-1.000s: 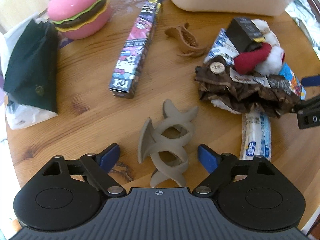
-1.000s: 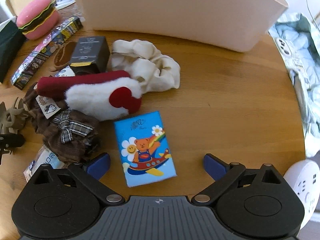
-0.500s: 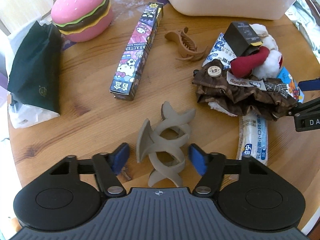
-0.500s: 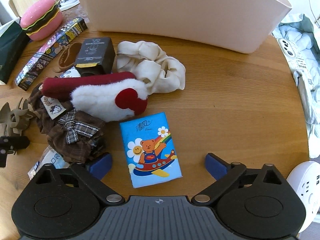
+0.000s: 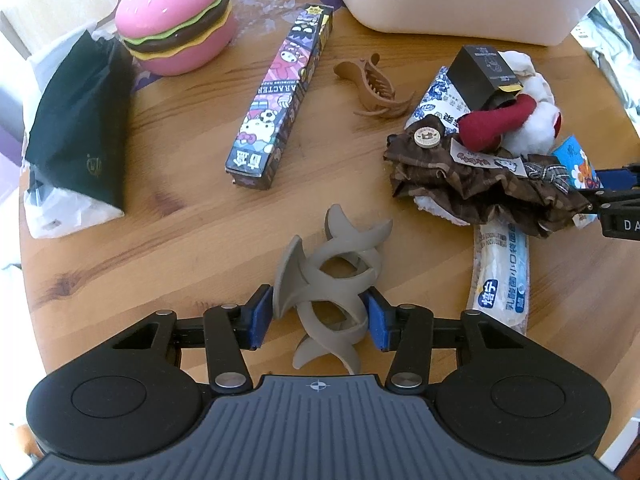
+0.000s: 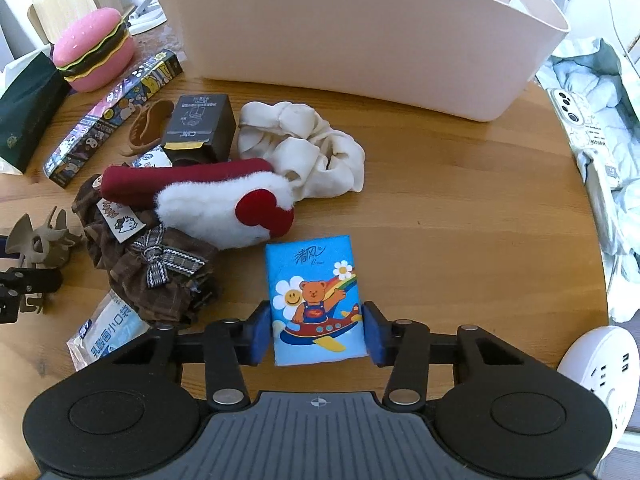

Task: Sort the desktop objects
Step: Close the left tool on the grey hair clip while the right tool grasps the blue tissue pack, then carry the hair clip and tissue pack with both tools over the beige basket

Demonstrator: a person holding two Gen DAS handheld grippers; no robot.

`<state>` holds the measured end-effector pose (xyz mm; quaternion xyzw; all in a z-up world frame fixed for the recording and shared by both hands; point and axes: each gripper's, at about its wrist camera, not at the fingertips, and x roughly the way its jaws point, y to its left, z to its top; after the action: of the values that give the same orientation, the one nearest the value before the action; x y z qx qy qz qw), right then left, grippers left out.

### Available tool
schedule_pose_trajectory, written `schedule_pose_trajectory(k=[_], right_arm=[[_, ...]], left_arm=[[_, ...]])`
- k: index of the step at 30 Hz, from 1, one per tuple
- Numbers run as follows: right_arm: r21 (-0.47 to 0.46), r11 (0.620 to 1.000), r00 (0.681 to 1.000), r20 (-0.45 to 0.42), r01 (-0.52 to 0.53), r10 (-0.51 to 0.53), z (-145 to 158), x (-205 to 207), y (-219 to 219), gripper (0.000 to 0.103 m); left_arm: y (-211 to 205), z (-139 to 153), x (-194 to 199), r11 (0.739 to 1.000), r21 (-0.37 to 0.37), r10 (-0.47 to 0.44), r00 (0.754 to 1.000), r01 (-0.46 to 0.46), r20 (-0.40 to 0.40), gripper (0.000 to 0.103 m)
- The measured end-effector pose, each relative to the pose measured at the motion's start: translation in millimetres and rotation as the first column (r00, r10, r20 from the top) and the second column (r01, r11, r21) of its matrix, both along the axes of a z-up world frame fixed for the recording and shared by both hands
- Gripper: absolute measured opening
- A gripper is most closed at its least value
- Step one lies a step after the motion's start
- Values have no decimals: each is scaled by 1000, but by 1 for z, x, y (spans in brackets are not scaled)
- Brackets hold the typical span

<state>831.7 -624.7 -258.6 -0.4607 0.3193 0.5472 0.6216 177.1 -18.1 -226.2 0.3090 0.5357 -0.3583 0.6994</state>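
Observation:
A grey claw hair clip [image 5: 332, 256] lies on the round wooden table [image 5: 180, 240]. My left gripper [image 5: 318, 316] points down over it, its jaws closing, and both blue pads touch the clip's sides. The same clip [image 6: 38, 240] shows at the left edge of the right wrist view. A blue tissue pack [image 6: 312, 280] with a cartoon bear lies flat on the table. My right gripper [image 6: 318, 330] straddles its near end with jaws closing, and the pads meet both long edges.
A big beige bin [image 6: 360, 40] stands at the back. Between the grippers lie a brown scrunchie [image 6: 160, 264], a red-and-white plush [image 6: 216, 208], a white scrunchie [image 6: 312, 148] and a black box [image 6: 198, 128]. Farther left are a cartoon box [image 5: 280, 100], a brown clip [image 5: 372, 88] and a burger toy [image 5: 176, 28].
Both grippers went from wide open to closed in on their objects: the left onto the grey claw clip, the right onto the blue tissue pack. Neither object has left the table.

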Motion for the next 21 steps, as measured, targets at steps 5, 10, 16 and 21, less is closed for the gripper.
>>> schedule_pose_trajectory(k=[5,10,16,21], right_arm=[[17,999,998,-59,36,-35,-1,5,-5,43],[28,999,997,-70,31,-29,11,4,-16,43],[66,997,997,-77,31,-26,34,3,-23,43],[113,993,997,-74,16,-8,56,-2,-19,43]], left_arm=[[5,5,-1,1000,-9,-19,1000,19,-10,46],[5,5,4,999,-8,-51,999,51,-17,46],[3,23,10,998,-45,-55,998,54,-18,46],[-4,50,18,989,-107,-102,995,101,-2,46]])
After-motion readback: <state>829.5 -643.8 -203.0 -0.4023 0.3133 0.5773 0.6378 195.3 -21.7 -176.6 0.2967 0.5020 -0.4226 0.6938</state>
